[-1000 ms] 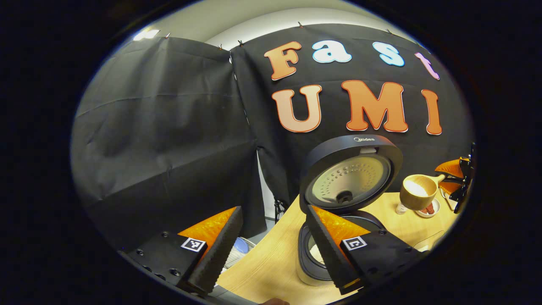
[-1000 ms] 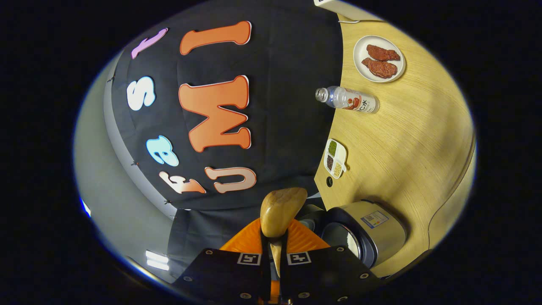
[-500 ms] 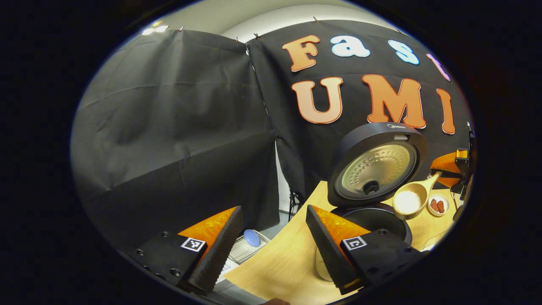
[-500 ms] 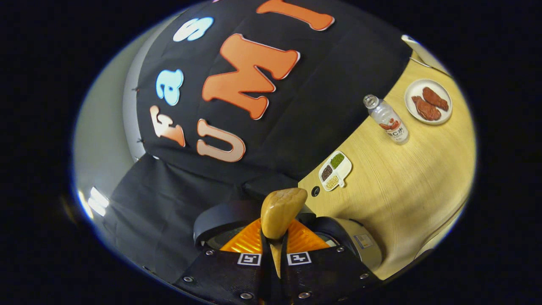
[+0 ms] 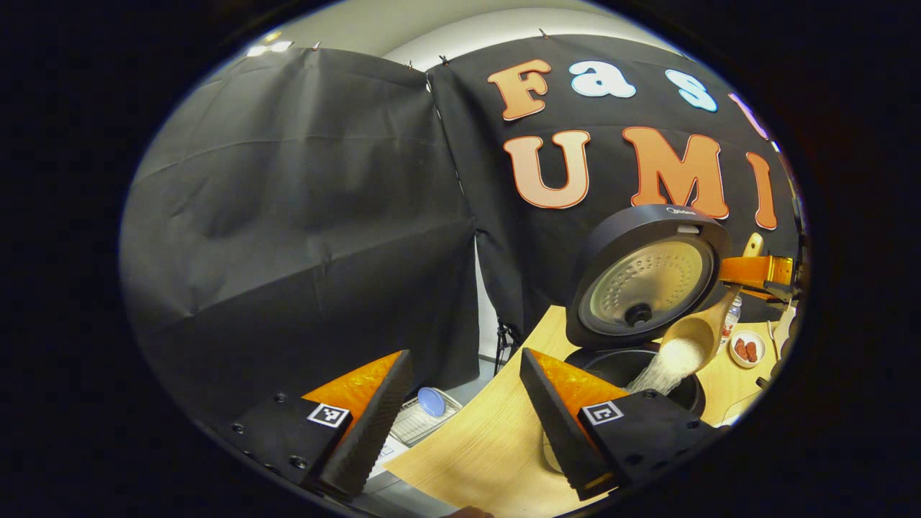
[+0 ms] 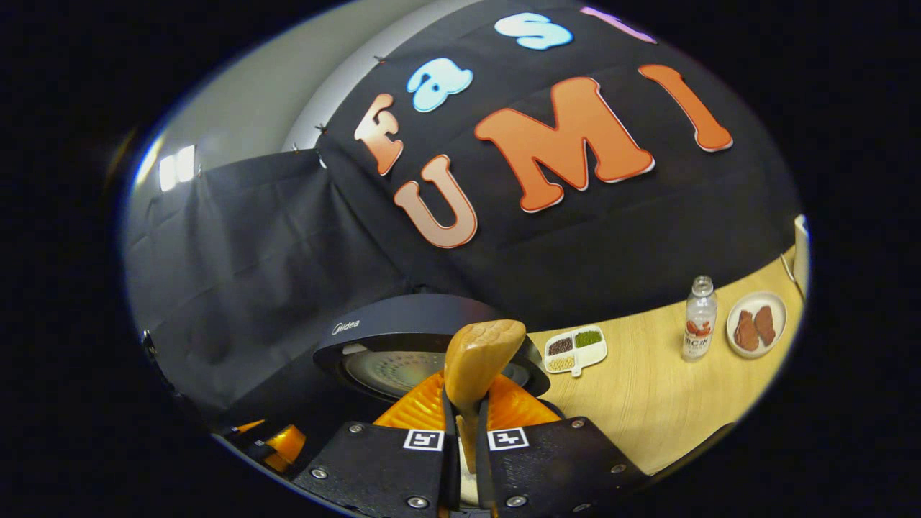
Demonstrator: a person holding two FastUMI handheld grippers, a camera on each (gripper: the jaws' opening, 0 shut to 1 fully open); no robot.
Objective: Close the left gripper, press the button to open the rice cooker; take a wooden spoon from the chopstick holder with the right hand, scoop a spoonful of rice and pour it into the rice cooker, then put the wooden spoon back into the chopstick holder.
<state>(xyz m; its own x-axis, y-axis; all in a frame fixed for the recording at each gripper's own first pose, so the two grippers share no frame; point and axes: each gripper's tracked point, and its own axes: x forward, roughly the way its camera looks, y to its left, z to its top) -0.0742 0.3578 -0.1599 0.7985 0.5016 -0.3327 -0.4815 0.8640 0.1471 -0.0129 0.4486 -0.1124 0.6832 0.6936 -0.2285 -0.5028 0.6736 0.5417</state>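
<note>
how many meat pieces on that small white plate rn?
2. Both lie side by side on the small white plate at the table's far right, just right of the bottle: one meat piece left, the other right. None looks hidden.

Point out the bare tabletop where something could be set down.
Bare wood lies in front of the sectioned dish and bottle, toward the table's near edge. Another free strip sits left of the rice cooker. It is crowded around bottle and plate.
</note>
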